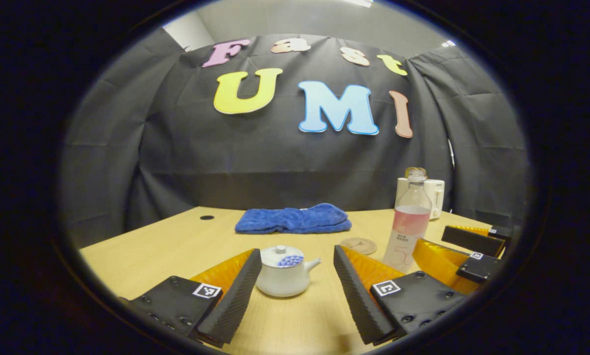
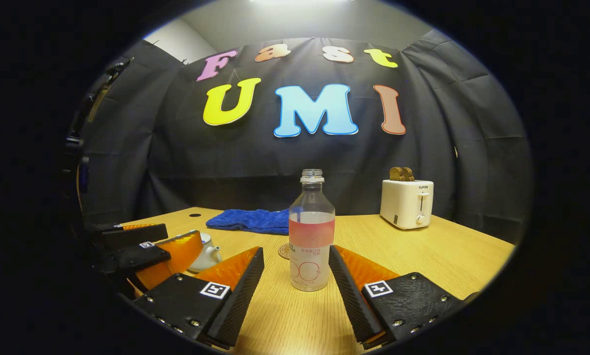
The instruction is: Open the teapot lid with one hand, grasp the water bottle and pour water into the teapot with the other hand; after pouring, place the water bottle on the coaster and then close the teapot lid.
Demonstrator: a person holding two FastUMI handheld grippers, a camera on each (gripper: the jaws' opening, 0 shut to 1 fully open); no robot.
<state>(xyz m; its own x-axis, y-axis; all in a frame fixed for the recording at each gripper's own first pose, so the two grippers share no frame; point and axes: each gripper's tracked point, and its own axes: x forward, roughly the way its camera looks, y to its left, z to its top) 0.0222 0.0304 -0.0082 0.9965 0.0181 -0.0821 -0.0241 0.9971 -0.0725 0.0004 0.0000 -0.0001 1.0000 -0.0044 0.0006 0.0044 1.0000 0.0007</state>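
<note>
The teapot [image 1: 285, 271], lid on, is framed by the spread left tool [image 1: 297, 291] on the near bench [image 1: 176, 246]; the uncapped bottle [image 2: 310, 236], right of it, is bracketed untouched by the spread right tool [image 2: 296, 291], the coaster [image 1: 358, 245] kept just behind for set-down

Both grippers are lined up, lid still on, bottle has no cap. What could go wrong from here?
1. The water bottle is uncapped and tall; the open right gripper brackets it without touching, so an off-centre close might tip it and spill.
2. The teapot lid's knob is small; the open left gripper may slip off it.
3. The coaster sits close behind the bottle, near the other gripper, so the hands may crowd each other.
</note>
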